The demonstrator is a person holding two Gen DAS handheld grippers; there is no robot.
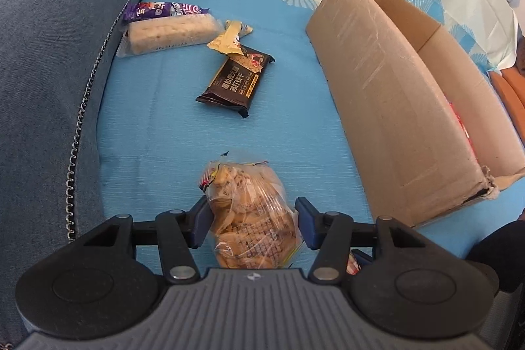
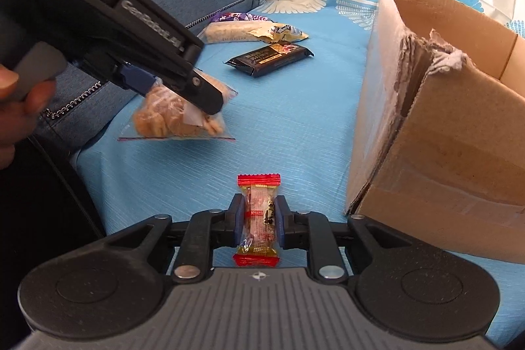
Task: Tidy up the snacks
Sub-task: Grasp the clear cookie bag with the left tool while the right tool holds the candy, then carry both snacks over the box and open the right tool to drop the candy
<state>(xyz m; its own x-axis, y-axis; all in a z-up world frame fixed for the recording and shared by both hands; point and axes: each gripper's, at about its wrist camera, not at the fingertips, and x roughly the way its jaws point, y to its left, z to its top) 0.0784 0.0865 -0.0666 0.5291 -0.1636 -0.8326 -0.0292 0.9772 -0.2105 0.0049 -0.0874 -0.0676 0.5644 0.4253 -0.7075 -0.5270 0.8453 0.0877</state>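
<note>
1. Snacks: I've got two in hand. My left gripper is clamped on the clear bag of biscuits; in the right wrist view it hangs just above the cloth. My right gripper is pinched tight on the small red-ended candy pack.
2. Cardboard box sits just to the right of both grippers, open top. Something red shows inside along its far wall; can't tell what, so maybe one item is already in.
3. Still loose on the cloth, well beyond the grippers: purple-topped wafer pack, small yellow wrapper touching the dark cracker pack.
4. My read: early to mid task. Two held items not yet in the box, three more to fetch.
5. Surface: blue cloth with a fan-print white border, spread over a sofa seat; grey-blue armrest on the left.
6. Room: curtains in the right wrist view's top left; little else visible.
</note>
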